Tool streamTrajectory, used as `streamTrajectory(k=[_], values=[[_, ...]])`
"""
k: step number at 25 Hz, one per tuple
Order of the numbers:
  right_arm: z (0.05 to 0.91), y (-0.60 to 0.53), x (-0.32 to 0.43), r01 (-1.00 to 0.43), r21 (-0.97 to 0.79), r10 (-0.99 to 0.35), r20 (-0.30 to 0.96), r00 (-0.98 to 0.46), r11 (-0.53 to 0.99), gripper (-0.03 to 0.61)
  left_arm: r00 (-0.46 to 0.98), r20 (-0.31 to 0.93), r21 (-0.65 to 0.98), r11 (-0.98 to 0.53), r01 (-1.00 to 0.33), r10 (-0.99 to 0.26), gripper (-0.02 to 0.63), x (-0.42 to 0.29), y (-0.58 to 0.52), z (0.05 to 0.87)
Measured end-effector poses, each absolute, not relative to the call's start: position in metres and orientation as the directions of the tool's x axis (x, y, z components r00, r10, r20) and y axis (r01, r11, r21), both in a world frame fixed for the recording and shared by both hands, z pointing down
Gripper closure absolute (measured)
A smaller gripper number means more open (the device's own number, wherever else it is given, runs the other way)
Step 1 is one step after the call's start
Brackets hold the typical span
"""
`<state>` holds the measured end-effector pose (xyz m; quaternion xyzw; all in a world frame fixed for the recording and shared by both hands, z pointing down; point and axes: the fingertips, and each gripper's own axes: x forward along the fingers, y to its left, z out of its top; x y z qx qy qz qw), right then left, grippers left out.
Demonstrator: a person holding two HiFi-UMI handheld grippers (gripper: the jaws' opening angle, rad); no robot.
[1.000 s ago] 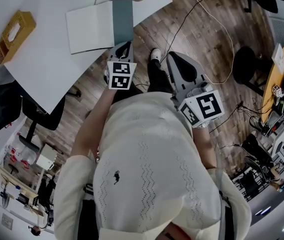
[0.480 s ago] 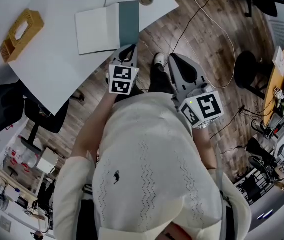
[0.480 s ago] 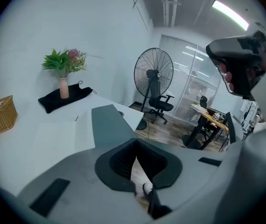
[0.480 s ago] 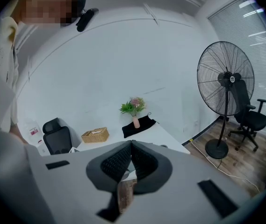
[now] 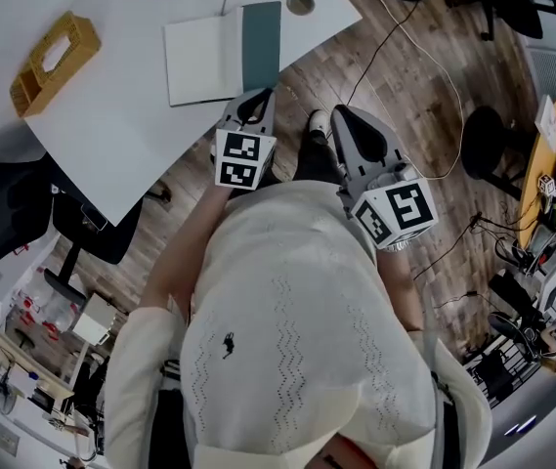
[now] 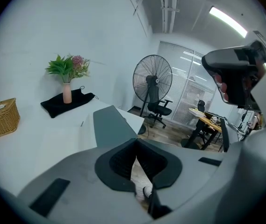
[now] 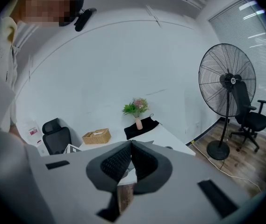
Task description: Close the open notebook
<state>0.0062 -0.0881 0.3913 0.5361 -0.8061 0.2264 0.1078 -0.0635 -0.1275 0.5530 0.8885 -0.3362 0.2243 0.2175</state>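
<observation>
The open notebook (image 5: 199, 59) lies near the white table's (image 5: 111, 135) front edge, with a white page on the left and a grey-green cover (image 5: 262, 45) flat on the right. My left gripper (image 5: 257, 96) is shut and empty, its tips just short of the table edge below the notebook. In the left gripper view the grey cover (image 6: 109, 121) and the page (image 6: 60, 134) lie just beyond the shut left gripper (image 6: 135, 142). My right gripper (image 5: 340, 114) hangs over the floor to the right of the table corner, shut and empty, as the right gripper view (image 7: 131, 142) also shows.
A wicker tissue box (image 5: 53, 62) sits at the table's left, and a round cable port (image 5: 300, 3) by its corner. A vase of flowers (image 6: 67, 85) stands on a black cloth (image 6: 72, 99) at the far end. A black chair (image 5: 4, 218), a floor fan (image 6: 152, 80), a stool (image 5: 488, 130) and a floor cable (image 5: 405, 57) surround the table.
The table and notebook have drifted right and down in the head view. The left gripper has risen closer to the table edge. Both grippers stay shut.
</observation>
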Motion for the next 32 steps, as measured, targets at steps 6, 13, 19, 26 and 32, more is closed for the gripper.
streamTrajectory(k=[6, 13, 19, 26, 32], values=[[0.39, -0.088, -0.011, -0.911, -0.243, -0.819, 0.403, -0.408, 0.334, 0.577, 0.678, 0.525, 0.226, -0.684, -0.694, -0.514, 0.597, -0.08, -0.128, 0.545], [0.386, -0.088, -0.024, -0.91, -0.234, -0.822, 0.394, -0.412, 0.344, 0.578, 0.673, 0.513, 0.22, -0.676, -0.704, -0.533, 0.597, -0.097, -0.13, 0.537], [0.385, -0.089, -0.035, -0.905, -0.226, -0.819, 0.388, -0.423, 0.361, 0.577, 0.661, 0.502, 0.211, -0.663, -0.718, -0.557, 0.597, -0.113, -0.131, 0.532], [0.382, -0.094, -0.047, -0.894, -0.219, -0.804, 0.391, -0.447, 0.391, 0.577, 0.64, 0.499, 0.204, -0.639, -0.742, -0.584, 0.597, -0.131, -0.133, 0.529], [0.382, -0.103, -0.055, -0.878, -0.214, -0.788, 0.388, -0.478, 0.428, 0.577, 0.617, 0.497, 0.203, -0.61, -0.766, -0.61, 0.597, -0.144, -0.136, 0.528]])
